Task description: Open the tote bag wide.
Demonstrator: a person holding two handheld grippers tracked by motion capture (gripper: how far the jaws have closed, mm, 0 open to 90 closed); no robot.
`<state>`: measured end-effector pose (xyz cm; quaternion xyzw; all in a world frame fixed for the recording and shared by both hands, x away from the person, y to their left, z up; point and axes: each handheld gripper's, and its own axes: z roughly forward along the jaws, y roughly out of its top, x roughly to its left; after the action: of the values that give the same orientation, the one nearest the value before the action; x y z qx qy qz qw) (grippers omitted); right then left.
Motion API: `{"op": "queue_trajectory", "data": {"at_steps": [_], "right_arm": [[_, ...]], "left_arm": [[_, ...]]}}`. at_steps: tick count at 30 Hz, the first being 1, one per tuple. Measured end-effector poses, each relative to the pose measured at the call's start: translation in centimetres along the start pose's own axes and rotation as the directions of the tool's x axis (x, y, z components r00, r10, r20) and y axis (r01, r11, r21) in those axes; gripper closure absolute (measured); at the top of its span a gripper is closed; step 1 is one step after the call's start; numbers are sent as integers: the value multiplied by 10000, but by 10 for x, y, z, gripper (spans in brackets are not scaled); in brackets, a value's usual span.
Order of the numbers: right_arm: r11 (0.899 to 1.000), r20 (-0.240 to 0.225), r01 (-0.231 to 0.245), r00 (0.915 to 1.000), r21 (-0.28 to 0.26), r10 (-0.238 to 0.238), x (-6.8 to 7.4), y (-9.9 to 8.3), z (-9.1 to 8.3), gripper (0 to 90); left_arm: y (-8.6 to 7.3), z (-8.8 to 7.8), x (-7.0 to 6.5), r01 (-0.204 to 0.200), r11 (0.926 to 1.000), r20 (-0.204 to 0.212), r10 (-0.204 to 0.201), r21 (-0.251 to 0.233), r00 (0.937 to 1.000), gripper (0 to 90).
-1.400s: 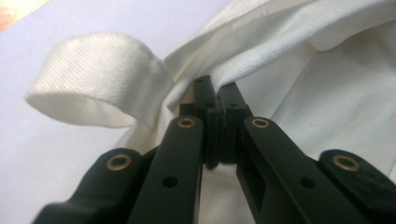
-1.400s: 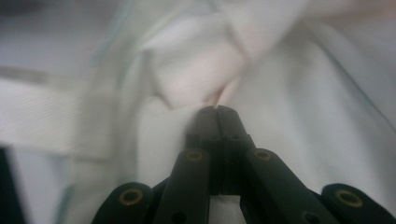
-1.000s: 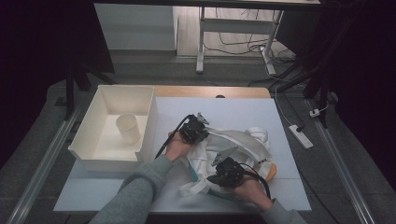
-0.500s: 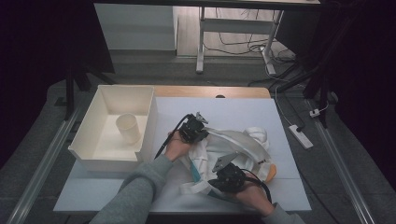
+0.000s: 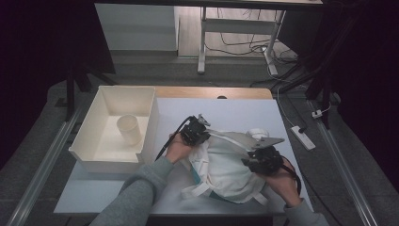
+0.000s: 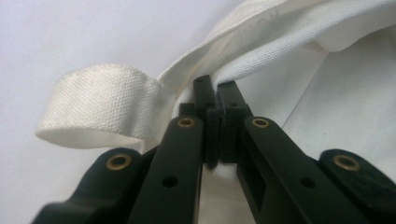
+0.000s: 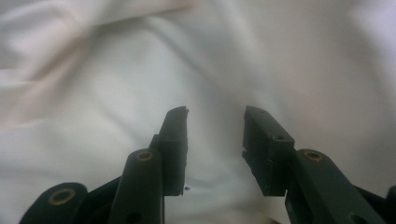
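White canvas bag (image 5: 225, 167) lies crumpled at lower centre of the high view on the pale surface (image 5: 235, 113). Right hand-held gripper (image 5: 261, 159), at the bag's right edge, has just been opening; in its own view the jaws stand spread above the cloth with nothing between them. Left hand-held gripper (image 5: 201, 128), at centre frame, has its jaws pressed together, pinching the bag's hem beside a strap loop (image 6: 100, 105). Farther off, upper left, a white bin (image 5: 113, 127) holds a paper cup (image 5: 128, 129).
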<state>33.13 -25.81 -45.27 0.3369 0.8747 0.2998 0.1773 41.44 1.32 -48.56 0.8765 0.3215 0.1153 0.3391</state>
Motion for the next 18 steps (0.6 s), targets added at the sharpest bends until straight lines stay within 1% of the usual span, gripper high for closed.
{"op": "queue_trajectory", "data": {"at_steps": [2,3,4,5,7,9,10,11,12,13,14,15,16,18], "right_arm": [[9998,597,-173,9981,-62,176,-9,-3,-3,584],[9995,702,-282,9971,-158,292,-14,-4,-4,590],[9994,769,-321,9965,-137,330,-17,-5,-4,591],[9996,889,-290,9956,-9,290,-18,-5,-3,590],[9994,951,-131,9954,319,100,-20,-5,6,608],[9977,855,96,9962,677,-154,-20,-4,19,674],[9958,874,238,9957,881,-315,-18,-4,24,732],[9931,963,453,9938,1080,-558,-18,-2,29,798],[9927,1207,570,9902,1066,-698,-19,-1,30,833],[9959,1290,361,9905,826,-466,-22,0,29,844],[9982,1279,144,9915,586,-218,-26,1,25,850],[9997,1366,-68,9906,250,34,-30,3,20,853],[9996,1423,-274,9894,-77,282,-33,5,16,855],[9972,1502,-578,9866,-482,645,-38,11,10,857]], "left_arm": [[0,0,0,-39,10000,1,39,17,10000,880],[0,0,0,-39,10000,8,39,8,10000,880],[0,0,0,-44,10000,2,44,9,10000,880],[0,0,-1,-42,10000,-8,42,3,10000,880],[0,1,-1,-72,10000,-2,72,34,10000,880],[0,1,-2,-96,9999,-6,96,37,10000,880],[0,0,-2,-117,9999,-19,117,47,9999,880],[-1,0,-2,-141,9999,-24,142,53,9999,880],[-1,-1,-1,-138,9999,-18,138,31,9999,880],[-1,-2,-1,-135,9999,38,135,-34,9999,880],[-1,-3,0,-152,9998,156,154,-104,9998,880],[-1,-5,-1,-180,9997,226,183,-163,9996,880],[0,-5,-2,-256,9995,153,259,-194,9995,880],[1,-6,-5,-405,9990,49,406,-178,9992,880]]}}
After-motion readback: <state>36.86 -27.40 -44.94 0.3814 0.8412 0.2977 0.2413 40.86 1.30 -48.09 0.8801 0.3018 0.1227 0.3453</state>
